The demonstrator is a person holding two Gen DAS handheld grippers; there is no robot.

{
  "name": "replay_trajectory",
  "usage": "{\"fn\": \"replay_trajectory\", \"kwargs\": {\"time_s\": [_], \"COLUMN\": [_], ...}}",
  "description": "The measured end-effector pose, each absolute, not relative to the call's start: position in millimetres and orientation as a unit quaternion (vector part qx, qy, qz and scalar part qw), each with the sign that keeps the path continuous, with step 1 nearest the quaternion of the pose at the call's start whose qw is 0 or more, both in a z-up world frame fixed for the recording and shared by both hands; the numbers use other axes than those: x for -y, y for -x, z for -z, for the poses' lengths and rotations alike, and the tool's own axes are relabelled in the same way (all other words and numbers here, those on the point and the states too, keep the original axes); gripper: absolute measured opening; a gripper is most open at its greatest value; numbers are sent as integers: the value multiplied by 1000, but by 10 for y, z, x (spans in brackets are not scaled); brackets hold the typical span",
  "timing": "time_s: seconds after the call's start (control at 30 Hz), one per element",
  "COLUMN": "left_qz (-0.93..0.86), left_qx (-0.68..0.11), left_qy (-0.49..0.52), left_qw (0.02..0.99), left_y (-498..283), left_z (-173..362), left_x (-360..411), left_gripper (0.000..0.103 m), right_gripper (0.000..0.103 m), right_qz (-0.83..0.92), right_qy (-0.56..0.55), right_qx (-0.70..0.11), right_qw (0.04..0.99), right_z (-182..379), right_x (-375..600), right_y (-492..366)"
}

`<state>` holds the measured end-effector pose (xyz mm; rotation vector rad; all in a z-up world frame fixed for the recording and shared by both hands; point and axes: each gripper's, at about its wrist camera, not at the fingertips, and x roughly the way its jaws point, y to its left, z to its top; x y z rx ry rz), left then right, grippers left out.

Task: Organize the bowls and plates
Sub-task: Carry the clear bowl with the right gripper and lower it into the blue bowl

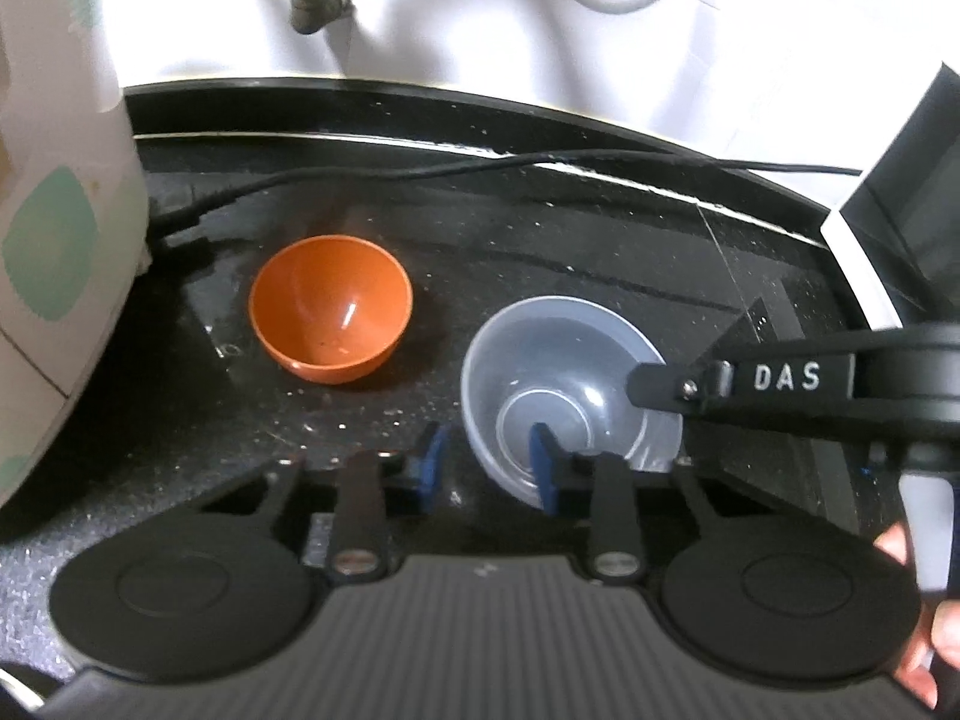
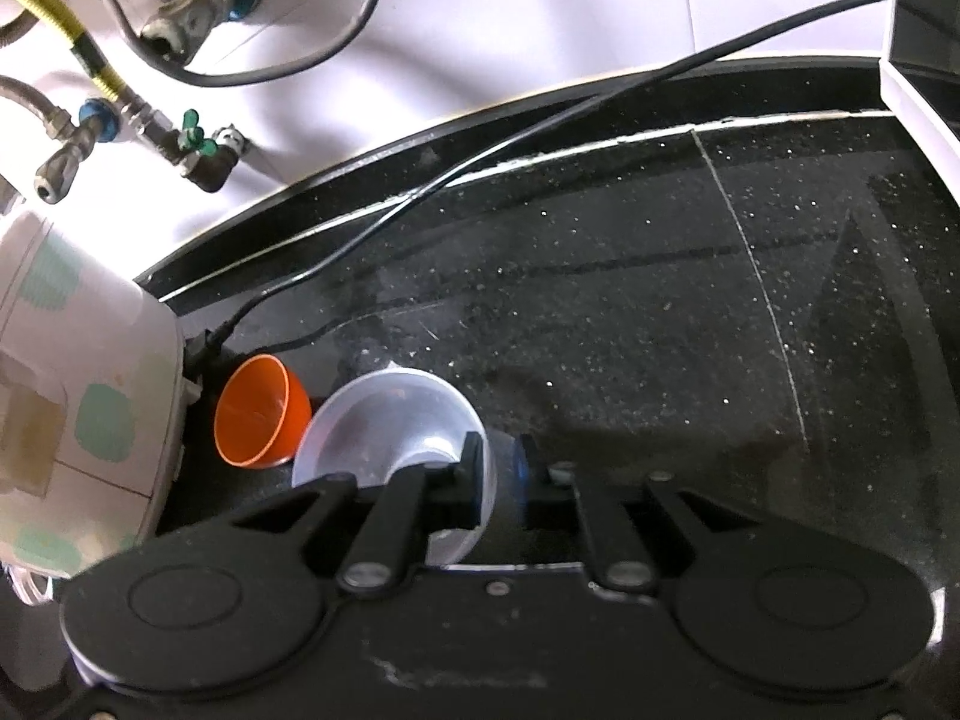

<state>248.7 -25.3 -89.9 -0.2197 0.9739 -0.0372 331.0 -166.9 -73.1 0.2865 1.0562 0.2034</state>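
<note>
Where hoses (image 2: 90, 114) show: right wrist only.

I'm seeing bare worktop (image 2: 660, 324) lying open toward 1 and 2 o'clock in the right wrist view. At 9 o'clock the white appliance (image 2: 72, 420) is walling things off, its black cable (image 2: 540, 120) trailing across the back edge.
</note>
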Motion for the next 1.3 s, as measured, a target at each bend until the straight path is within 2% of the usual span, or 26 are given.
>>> {"fn": "replay_trajectory", "kwargs": {"time_s": [0.17, 0.57, 1.3], "left_qz": [21, 47, 142], "left_qx": [-471, -466, -456], "left_qy": [85, 71, 24], "left_qw": [878, 881, 878], "left_y": [-2461, -2162, -1072], "left_z": [891, 684, 151], "left_x": [327, 261, -52], "left_gripper": [16, 16, 16], "right_gripper": [9, 9, 9], "right_qz": [-96, -85, -64], "right_qy": [-130, -127, -136], "right_qx": [-486, -464, -447], "right_qw": [859, 873, 882], "right_z": [689, 455, -59], "right_x": [1633, 1591, 1317], "right_y": [-3238, -2872, -1304]}}
